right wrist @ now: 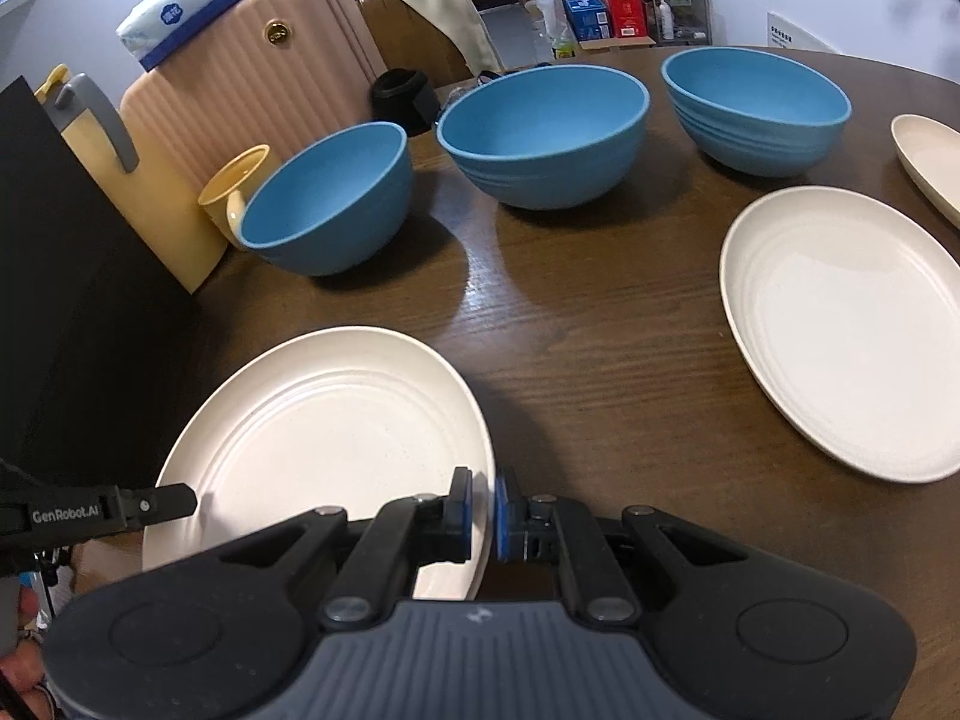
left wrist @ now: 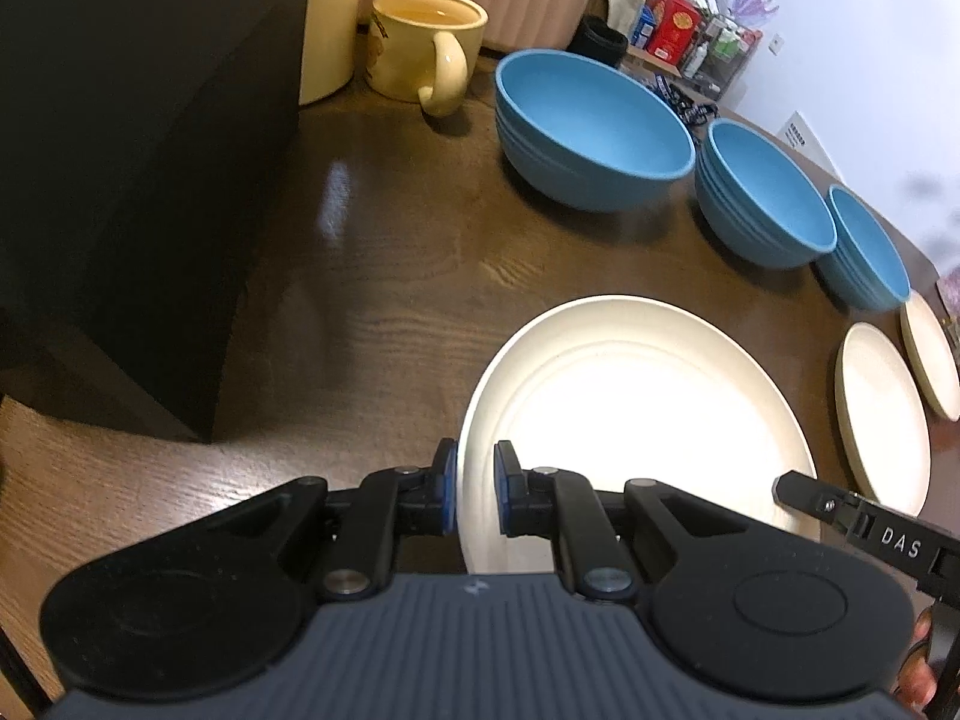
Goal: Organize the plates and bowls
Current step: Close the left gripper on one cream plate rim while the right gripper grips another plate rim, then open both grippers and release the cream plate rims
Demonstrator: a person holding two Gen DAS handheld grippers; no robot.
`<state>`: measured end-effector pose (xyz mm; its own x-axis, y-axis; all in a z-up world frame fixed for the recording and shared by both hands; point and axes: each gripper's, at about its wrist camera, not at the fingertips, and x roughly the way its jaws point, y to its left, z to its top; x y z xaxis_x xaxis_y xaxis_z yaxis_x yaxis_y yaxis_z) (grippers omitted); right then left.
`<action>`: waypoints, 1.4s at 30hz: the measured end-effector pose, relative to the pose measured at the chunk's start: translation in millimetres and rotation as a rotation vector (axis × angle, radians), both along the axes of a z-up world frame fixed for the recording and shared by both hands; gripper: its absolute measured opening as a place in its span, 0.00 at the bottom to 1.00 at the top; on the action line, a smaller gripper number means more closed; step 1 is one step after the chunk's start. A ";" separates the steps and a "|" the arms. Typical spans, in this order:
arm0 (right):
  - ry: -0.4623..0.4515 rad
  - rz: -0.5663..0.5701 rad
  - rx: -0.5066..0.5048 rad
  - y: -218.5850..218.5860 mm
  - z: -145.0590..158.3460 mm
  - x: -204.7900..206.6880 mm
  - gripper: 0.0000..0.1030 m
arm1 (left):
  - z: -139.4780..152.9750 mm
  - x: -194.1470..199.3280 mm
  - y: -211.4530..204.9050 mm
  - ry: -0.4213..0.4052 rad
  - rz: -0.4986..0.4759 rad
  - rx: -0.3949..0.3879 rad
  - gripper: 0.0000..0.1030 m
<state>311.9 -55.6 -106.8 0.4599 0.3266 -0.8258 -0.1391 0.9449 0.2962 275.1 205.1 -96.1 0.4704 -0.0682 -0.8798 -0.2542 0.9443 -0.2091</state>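
Observation:
A cream plate [left wrist: 636, 414] [right wrist: 324, 438] is held between both grippers over the brown wooden table [right wrist: 600, 324]. My left gripper [left wrist: 474, 492] is shut on its left rim, and one of its fingers [right wrist: 162, 504] shows in the right wrist view. My right gripper [right wrist: 483, 516] is shut on the opposite rim, with one of its fingers [left wrist: 804, 492] showing in the left wrist view. Three blue bowls [right wrist: 330, 198] [right wrist: 546, 132] [right wrist: 756, 108] stand in a row behind. Two more cream plates [right wrist: 846, 324] [right wrist: 930, 162] lie to the right.
A black box [left wrist: 120, 180] rises at the left. Behind the bowls are a yellow mug [left wrist: 420, 42], a cream jug [right wrist: 120, 180] and a pink ribbed suitcase [right wrist: 240, 90]. Shelves of packets [right wrist: 624, 6] stand beyond the table's far edge.

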 end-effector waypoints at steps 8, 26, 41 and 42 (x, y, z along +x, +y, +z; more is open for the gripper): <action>0.010 -0.016 -0.015 -6.6 -14.1 -10.3 0.07 | -12.2 -4.2 -5.9 0.014 -0.029 0.008 0.12; 0.006 -0.024 -0.067 -5.7 -28.5 -13.7 0.07 | -29.7 1.4 -18.4 0.034 -0.071 0.068 0.12; 0.023 -0.038 -0.062 -4.2 -25.4 -12.1 0.19 | -26.3 0.9 -16.6 0.022 -0.071 0.081 0.18; 0.016 -0.036 -0.063 -3.9 -23.3 -12.9 0.28 | -24.7 0.3 -15.5 0.020 -0.068 0.084 0.26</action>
<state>299.0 -59.5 -130.2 0.4568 0.2569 -0.8517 -0.1000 0.9662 0.2378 275.4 189.5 -120.9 0.4496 -0.0246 -0.8929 -0.1921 0.9736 -0.1236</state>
